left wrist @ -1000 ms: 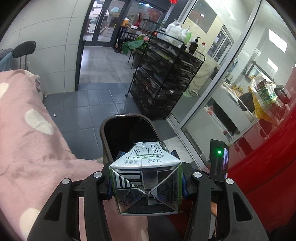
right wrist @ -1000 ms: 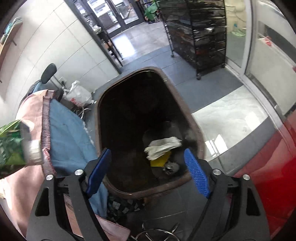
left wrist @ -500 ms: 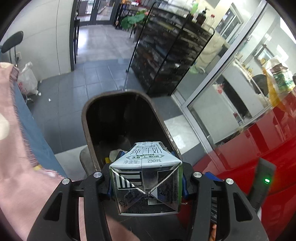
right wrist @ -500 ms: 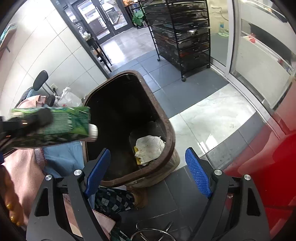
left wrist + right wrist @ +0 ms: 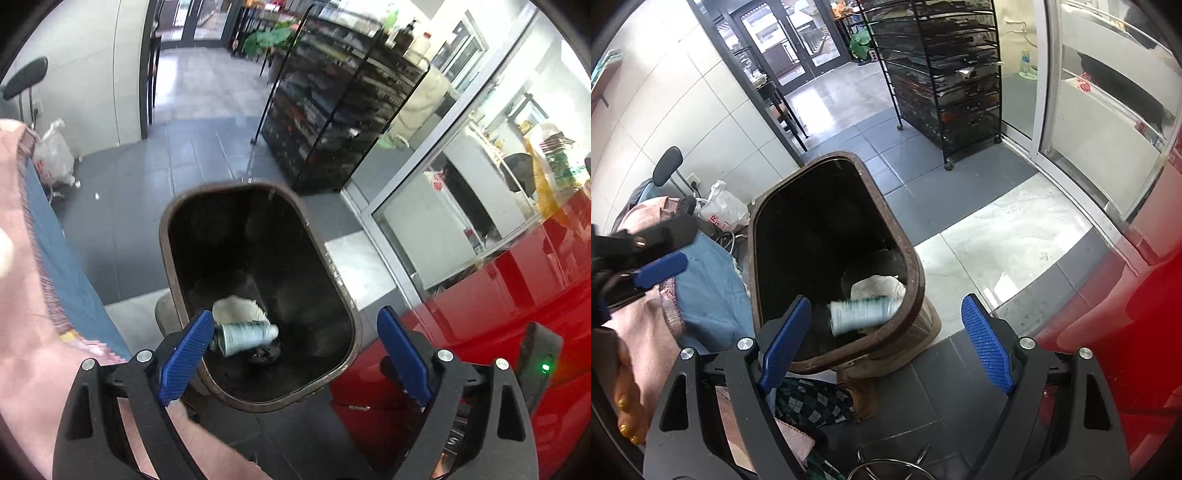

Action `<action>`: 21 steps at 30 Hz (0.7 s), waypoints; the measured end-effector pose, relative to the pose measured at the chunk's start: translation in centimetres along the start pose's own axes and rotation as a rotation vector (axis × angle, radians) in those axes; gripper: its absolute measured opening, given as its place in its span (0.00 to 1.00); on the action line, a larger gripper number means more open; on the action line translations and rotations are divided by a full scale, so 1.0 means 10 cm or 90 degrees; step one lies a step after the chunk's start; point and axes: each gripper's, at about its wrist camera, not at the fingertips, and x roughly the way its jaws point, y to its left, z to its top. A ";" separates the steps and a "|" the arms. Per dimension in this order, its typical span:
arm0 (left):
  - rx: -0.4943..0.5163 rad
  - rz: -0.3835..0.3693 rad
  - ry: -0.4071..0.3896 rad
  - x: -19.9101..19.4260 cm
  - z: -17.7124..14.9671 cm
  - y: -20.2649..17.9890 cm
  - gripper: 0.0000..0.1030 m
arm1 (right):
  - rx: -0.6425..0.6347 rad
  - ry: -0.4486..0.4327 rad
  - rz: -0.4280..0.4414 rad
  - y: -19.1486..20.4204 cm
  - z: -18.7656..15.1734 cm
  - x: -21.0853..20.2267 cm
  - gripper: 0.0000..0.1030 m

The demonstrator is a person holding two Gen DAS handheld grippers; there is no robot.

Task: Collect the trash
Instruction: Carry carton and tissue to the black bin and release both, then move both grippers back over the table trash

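Observation:
A brown trash bin [image 5: 334, 273] stands on the tiled floor below both grippers; it also shows in the right wrist view [image 5: 908, 258]. A green-and-white milk carton [image 5: 245, 336] lies inside the bin, blurred, beside crumpled white paper [image 5: 240, 308]. The carton [image 5: 864, 312] and the paper [image 5: 877, 286] also show in the right wrist view. My left gripper [image 5: 295, 354] is open and empty above the bin's near rim. My right gripper [image 5: 886, 339] is open and empty above the same rim. The left gripper's blue pad [image 5: 661, 271] shows at the right wrist view's left edge.
A black wire shelf rack [image 5: 953, 81] stands beyond the bin. A red counter [image 5: 498, 314] is at the right. A pink and blue cloth [image 5: 44, 258] lies at the left. A white plastic bag [image 5: 724, 210] sits on the floor by the wall. A glass partition [image 5: 1100, 96] is at the right.
My left gripper opened and let go of the milk carton, which dropped into the bin. The right gripper stayed open and pulled back a little.

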 end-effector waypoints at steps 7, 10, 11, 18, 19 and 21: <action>0.049 0.022 -0.094 -0.60 -0.16 -0.15 0.92 | -0.042 -0.020 0.020 0.29 0.05 -0.14 0.81; 0.061 0.039 -0.140 -0.86 -0.25 -0.15 0.92 | -0.064 -0.034 0.032 0.46 0.07 -0.23 0.81; 0.063 0.046 -0.151 -0.92 -0.27 -0.14 0.93 | -0.072 -0.039 0.036 0.52 0.07 -0.27 0.81; 0.046 0.109 -0.229 -1.44 -0.47 0.11 0.94 | -0.148 -0.094 0.072 1.02 0.05 -0.58 0.88; 0.037 0.121 -0.242 -1.52 -0.52 0.17 0.94 | -0.161 -0.104 0.081 1.10 0.03 -0.62 0.89; 0.025 0.146 -0.260 -1.66 -0.62 0.28 0.94 | -0.189 -0.114 0.098 1.28 0.01 -0.69 0.89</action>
